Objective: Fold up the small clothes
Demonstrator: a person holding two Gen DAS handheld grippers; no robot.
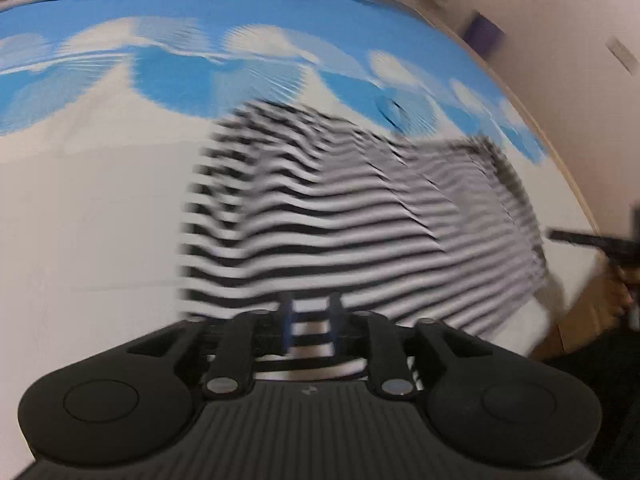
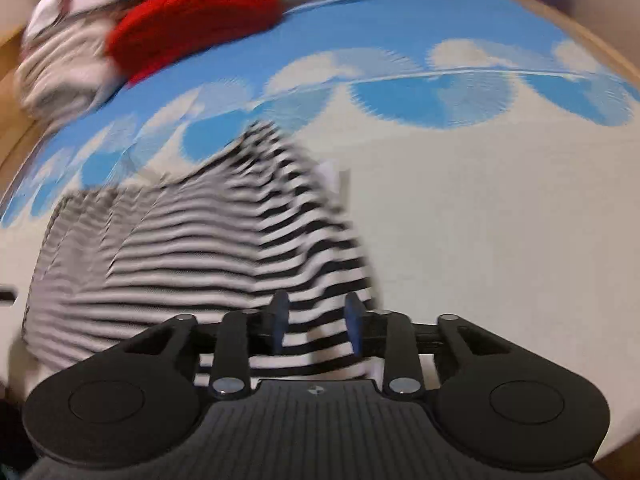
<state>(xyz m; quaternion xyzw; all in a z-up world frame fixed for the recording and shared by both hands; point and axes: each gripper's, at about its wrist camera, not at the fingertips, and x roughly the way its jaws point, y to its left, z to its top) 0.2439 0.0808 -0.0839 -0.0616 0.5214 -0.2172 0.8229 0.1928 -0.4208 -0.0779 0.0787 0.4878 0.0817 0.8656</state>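
Observation:
A black-and-white striped garment lies spread on the blue-and-white cloud-print cover; both views are motion-blurred. My left gripper hovers over the garment's near edge. Its blue-tipped fingers stand apart, with striped cloth showing flat in the gap and no pad pressing on it. In the right wrist view the same striped garment runs off to the left. My right gripper is over its near right corner, with its fingers apart and nothing pinched. The cloth lies loose beneath both.
A red garment and a heap of pale clothes sit at the far end of the cover. The wooden table rim curves along the right. A hand holding a dark tool shows at the right edge.

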